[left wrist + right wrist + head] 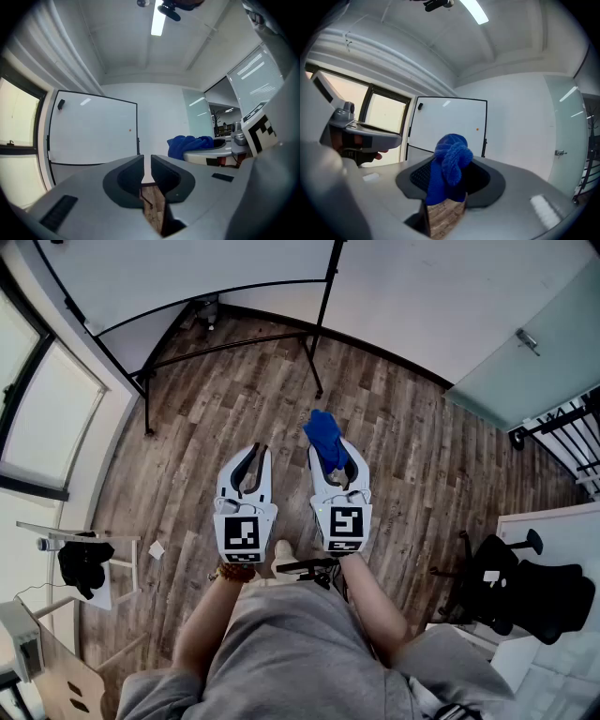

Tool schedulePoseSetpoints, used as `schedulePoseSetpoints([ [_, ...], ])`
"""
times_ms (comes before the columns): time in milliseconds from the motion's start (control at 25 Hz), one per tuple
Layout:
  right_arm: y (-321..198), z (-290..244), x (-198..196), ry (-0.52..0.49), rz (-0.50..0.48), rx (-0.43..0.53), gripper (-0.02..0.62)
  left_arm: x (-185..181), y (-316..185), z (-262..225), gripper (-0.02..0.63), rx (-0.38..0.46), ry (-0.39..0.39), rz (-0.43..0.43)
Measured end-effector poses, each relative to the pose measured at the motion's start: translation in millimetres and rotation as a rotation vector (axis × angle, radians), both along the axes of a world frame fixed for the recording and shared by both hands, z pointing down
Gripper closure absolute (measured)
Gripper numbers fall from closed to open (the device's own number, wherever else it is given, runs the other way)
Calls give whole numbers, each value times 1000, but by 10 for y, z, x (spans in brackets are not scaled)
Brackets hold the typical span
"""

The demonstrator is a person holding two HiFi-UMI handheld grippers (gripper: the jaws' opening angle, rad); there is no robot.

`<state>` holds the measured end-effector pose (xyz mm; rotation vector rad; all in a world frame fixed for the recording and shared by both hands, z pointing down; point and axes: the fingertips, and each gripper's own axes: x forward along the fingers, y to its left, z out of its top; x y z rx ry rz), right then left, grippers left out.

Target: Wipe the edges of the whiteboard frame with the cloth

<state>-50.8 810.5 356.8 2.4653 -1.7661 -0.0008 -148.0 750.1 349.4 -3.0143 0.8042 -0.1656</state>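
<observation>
The whiteboard (187,277) with its thin black frame (216,292) stands on a black stand ahead of me, some way off. In the gripper views the whiteboard (93,133) (447,124) is upright against a white wall. My right gripper (330,461) (451,174) is shut on a bunched blue cloth (325,439) (449,164) that sticks out past its jaws. My left gripper (260,454) (146,161) is held beside it at the same height, jaws shut with only a thin slit and nothing between them. From the left gripper view the cloth (190,144) shows at the right.
The stand's legs (234,341) reach out over the wooden floor (412,446) toward me. A window (47,409) lines the left wall and a glass door (534,352) stands at the right. A black office chair (525,592) sits at the right, a small table (103,563) with dark gear at the left.
</observation>
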Motion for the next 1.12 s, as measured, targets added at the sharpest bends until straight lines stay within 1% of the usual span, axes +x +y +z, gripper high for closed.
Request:
schedulePoseSetpoints([
  [200,-254,110,284,3,-23,-9,411,262,-293,101,555,-8,-18,-5],
  [400,-677,245,574,-1,-15,-34,411,508,-770,235,555,-28,-17,-2],
  [600,-1152,333,1081,14,32,-71,413,970,-1358,336,555,-52,10,33],
  [760,-1521,246,1508,41,71,-111,411,1357,-1854,281,555,-74,43,53],
  [920,-1984,226,1822,69,97,-155,411,1593,-2355,249,555,-92,82,68],
  [1120,-2511,276,2105,80,103,-180,413,1832,-2871,318,555,-102,93,82],
])
